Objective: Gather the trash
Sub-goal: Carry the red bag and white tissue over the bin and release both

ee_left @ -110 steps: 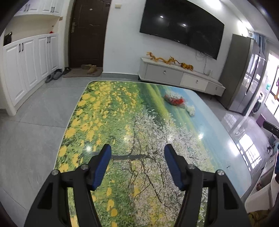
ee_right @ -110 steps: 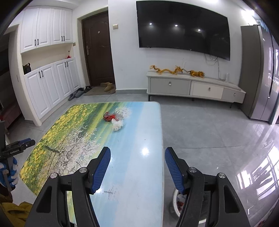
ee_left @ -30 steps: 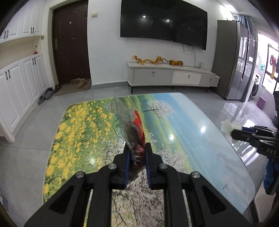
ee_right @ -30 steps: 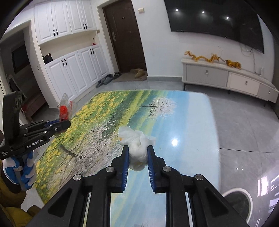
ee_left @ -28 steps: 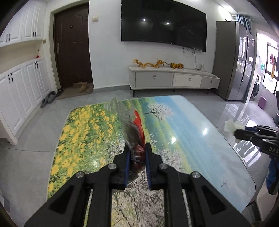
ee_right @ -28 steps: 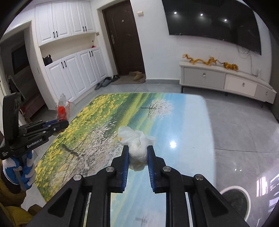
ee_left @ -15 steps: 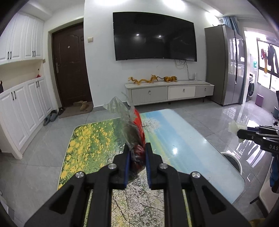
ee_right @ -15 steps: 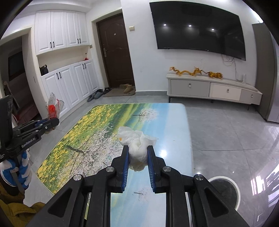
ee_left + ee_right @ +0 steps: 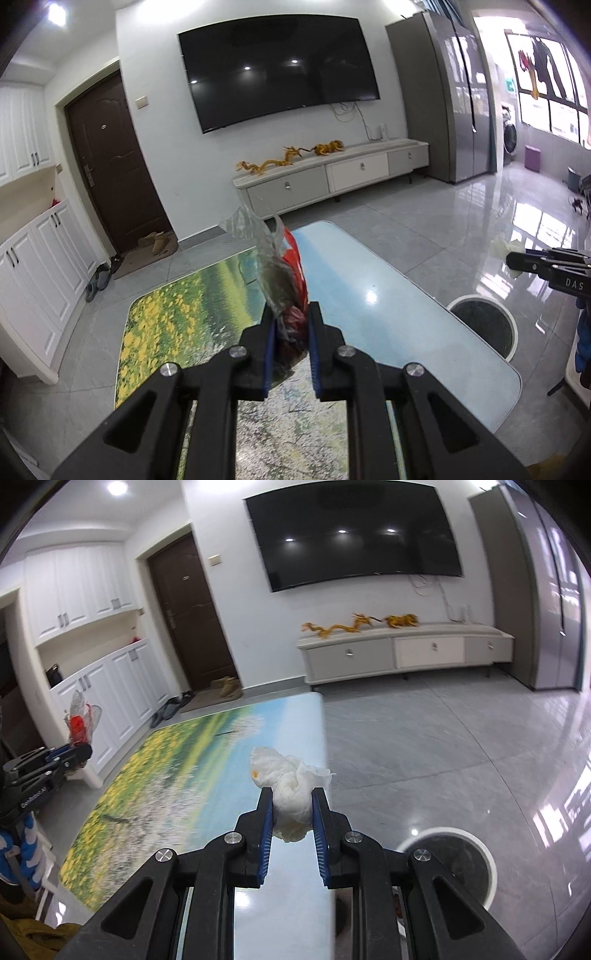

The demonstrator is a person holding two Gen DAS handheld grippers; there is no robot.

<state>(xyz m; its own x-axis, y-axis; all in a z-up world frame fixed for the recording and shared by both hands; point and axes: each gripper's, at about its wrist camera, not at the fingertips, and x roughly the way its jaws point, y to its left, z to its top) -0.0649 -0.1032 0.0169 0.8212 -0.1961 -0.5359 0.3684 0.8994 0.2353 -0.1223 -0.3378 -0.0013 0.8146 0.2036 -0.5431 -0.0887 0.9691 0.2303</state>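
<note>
Glossy printed glass table [image 9: 406, 332] fills the lower view, meadow-and-sky picture on top; nothing loose left on the part I can see. On the floor just off its far right edge stands the round white-rimmed bin [image 9: 487, 856], dark inside, mouth up.

My right gripper [image 9: 292, 814] is pinched on a crumpled white tissue [image 9: 291, 786], wad bulging above the blue pads. The bin lies just right of and below these tongs, so this hand is the nearer one.

My left gripper [image 9: 290, 341] is clamped on a clear-and-red plastic wrapper [image 9: 284, 273], its long axis running up and away from the pads. From here the bin [image 9: 484, 325] sits well off to the right, across the table corner.

My judgement: right drops first, then left swings over.
</note>
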